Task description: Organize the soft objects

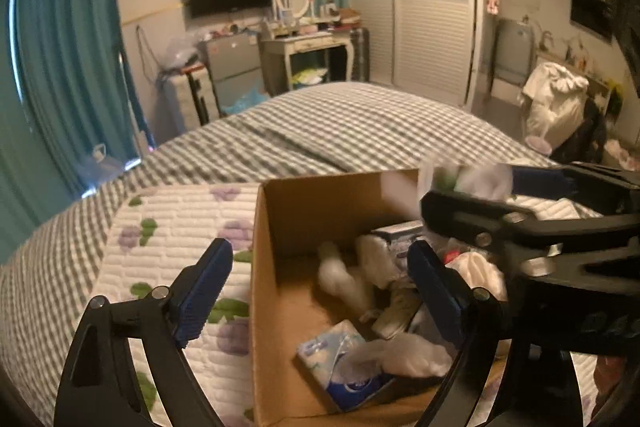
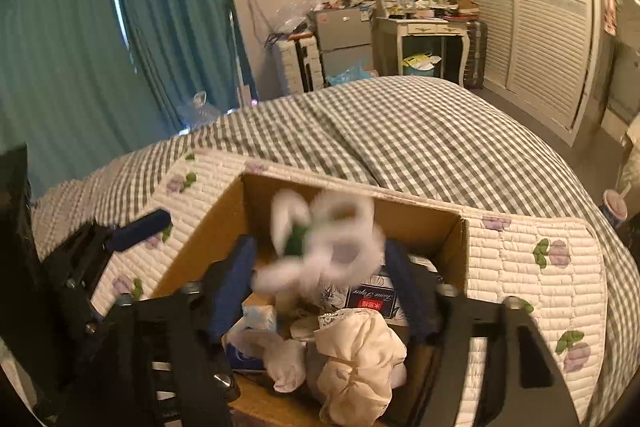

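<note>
Over the box [image 2: 448, 227], nearest the right camera, a cream cloth [image 2: 356, 355] is lying on the heap inside; just above it the right gripper [image 2: 320, 267] is standing wide open, and a blurred white and green toy [image 2: 324, 239] is sitting between its fingers, seemingly loose, directly over the opening; the left gripper [image 1: 320, 287] is also hanging open, empty, at the box's left wall, so the right is nearer; farther off, the quilt [image 1: 176, 227] and checked bed [image 1: 340, 123] are spreading away.
</note>
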{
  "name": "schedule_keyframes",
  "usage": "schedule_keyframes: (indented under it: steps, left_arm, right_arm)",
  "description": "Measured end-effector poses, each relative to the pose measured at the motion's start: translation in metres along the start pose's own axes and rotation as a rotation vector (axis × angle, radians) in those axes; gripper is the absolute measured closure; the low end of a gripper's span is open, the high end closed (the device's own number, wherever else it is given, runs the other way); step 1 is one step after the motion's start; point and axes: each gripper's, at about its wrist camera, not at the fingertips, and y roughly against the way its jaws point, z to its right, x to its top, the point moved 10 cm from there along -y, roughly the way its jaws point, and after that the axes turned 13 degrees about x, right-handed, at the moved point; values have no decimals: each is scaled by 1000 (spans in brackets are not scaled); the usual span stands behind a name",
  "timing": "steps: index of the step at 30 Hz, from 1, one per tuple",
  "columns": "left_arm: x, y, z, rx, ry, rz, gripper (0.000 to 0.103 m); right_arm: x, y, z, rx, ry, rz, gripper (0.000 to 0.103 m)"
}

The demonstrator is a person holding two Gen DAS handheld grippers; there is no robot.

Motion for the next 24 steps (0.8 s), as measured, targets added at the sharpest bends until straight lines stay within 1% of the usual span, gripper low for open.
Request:
schedule_keyframes:
  steps: [4,7,8,9,13,17,19,20,22,24]
  left_arm:
    - [9,16,-5,13,3,14,13]
    - [20,38,-9,25,-2,36,13]
    - [24,46,-11,29,-4,46,13]
    - [31,61,-13,36,-5,60,13]
    - [54,110,-22,54,5,114,13]
    - [77,164,-31,62,16,179,13]
    - [87,190,-34,59,18,217,13]
    - [90,198,-36,56,21,229,13]
    - [99,226,-40,49,40,269,12]
    - [102,245,-44,48,56,299,7]
  right_arm:
    - [9,22,-4,-21,6,22,29]
    - [21,52,-8,-41,6,51,29]
    - [27,67,-11,-47,2,69,29]
    - [30,76,-14,-49,2,77,29]
    - [48,135,-30,-70,13,135,28]
    - [62,198,-47,-92,28,202,24]
    - [65,221,-54,-96,37,225,23]
    - [67,237,-59,-102,45,243,20]
    - [68,257,-69,-114,59,266,16]
    - [68,282,-79,-130,81,303,8]
